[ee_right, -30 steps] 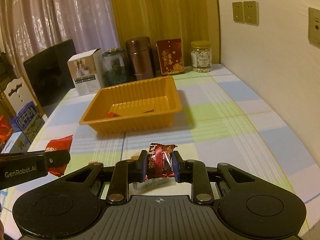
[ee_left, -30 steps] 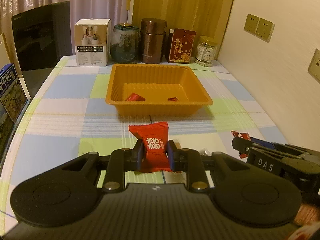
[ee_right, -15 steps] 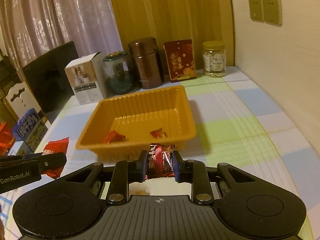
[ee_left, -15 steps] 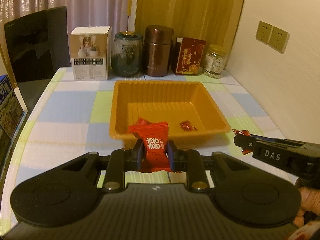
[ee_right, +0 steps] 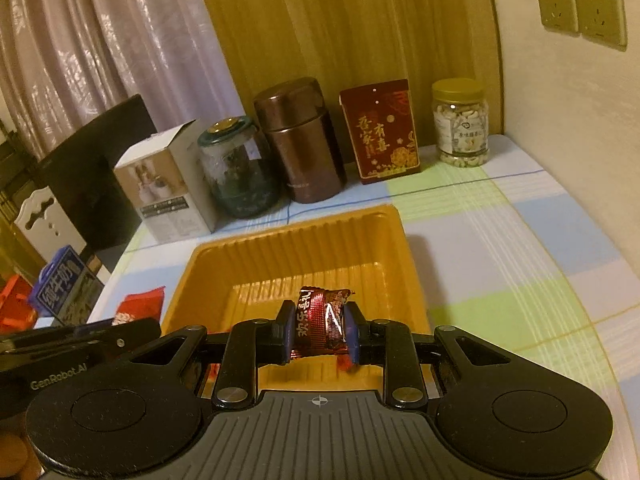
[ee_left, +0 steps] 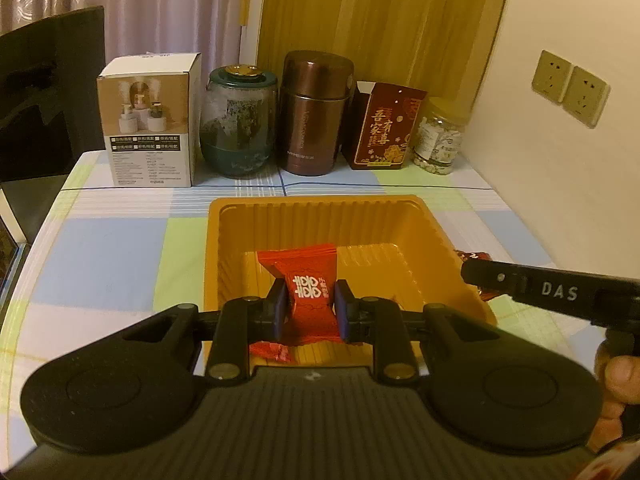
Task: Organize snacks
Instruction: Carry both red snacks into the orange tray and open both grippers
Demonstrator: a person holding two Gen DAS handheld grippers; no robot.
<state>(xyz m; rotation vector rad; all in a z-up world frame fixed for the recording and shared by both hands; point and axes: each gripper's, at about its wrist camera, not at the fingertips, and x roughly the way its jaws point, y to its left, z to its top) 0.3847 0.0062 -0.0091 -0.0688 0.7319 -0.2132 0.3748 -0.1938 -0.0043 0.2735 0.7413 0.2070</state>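
Your left gripper (ee_left: 309,312) pointed forward and downward over the near half of the orange tray (ee_left: 416,216), its jaws drawn in tight on a bright red snack packet (ee_left: 307,296) that stood upright between the blue pads. The packet carried a white double-happiness mark with small characters beside it. Under that gripper, a crumpled red wrapper (ee_left: 270,350) lay on the tray floor.

Your right gripper (ee_right: 318,328) took the same downward tilt over the tray's (ee_right: 384,216) near edge, jaws likewise closed narrow on a dark red foil candy (ee_right: 320,320); the gold characters on it ran sideways and were too small to read with confidence. Your right hand (ee_left: 618,384) showed at the right edge of the left wrist view, gripping the handle. The right gripper's side read "DAS"; the left gripper's side read "GenRobot.AI".

Both snacks were held above the tray, neither released. The tray sat on a checked tablecloth (ee_left: 108,256).

Along the far edge stood a white carton (ee_left: 150,120) printed with product photos, a green glass jar (ee_left: 239,120), a brown canister (ee_left: 314,114), a red box (ee_left: 386,128) with gold Chinese characters, and a clear jar (ee_left: 438,138) of pale pieces. To the left, beyond the table, was a blue carton (ee_right: 64,282) with white characters.
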